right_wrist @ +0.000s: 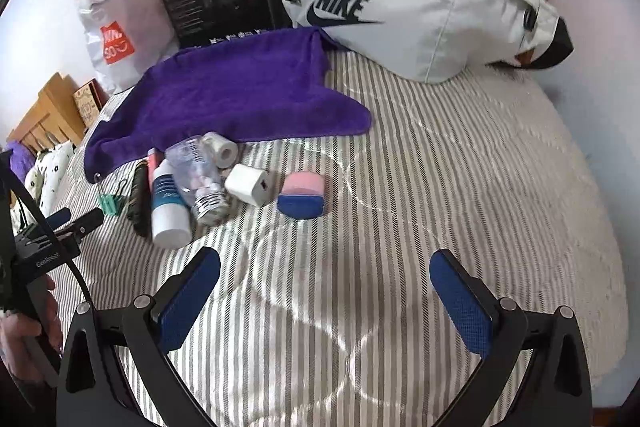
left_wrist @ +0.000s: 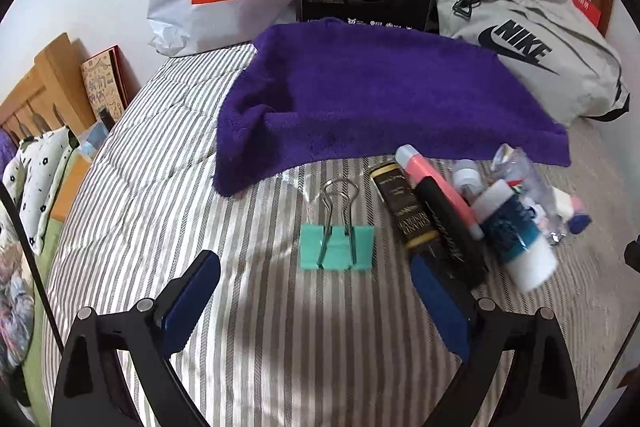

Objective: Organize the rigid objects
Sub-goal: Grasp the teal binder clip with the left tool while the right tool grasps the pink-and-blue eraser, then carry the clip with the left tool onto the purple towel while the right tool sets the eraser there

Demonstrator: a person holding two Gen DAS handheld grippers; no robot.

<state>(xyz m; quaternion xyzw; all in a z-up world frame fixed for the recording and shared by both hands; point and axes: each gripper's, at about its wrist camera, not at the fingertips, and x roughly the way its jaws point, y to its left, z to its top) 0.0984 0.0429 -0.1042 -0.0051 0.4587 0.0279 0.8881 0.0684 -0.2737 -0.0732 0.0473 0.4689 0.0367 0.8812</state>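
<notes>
Your left claw [left_wrist: 316,283] is spread wide and holds nothing, hovering low over the striped bed [left_wrist: 248,327] with the green binder clip [left_wrist: 337,247] lying just ahead between its pads. Your right claw [right_wrist: 325,287] is also spread and empty, above bare bedding. You seem to be at the pickup step for the clip. Next, ease forward and close on its flat body, avoiding the wire handles. Right of the clip, a row of small items lies side by side: a dark tube [left_wrist: 404,207], a pink marker [left_wrist: 436,187], a white bottle [left_wrist: 516,239]. Beyond them lies a purple towel [left_wrist: 380,95].
</notes>
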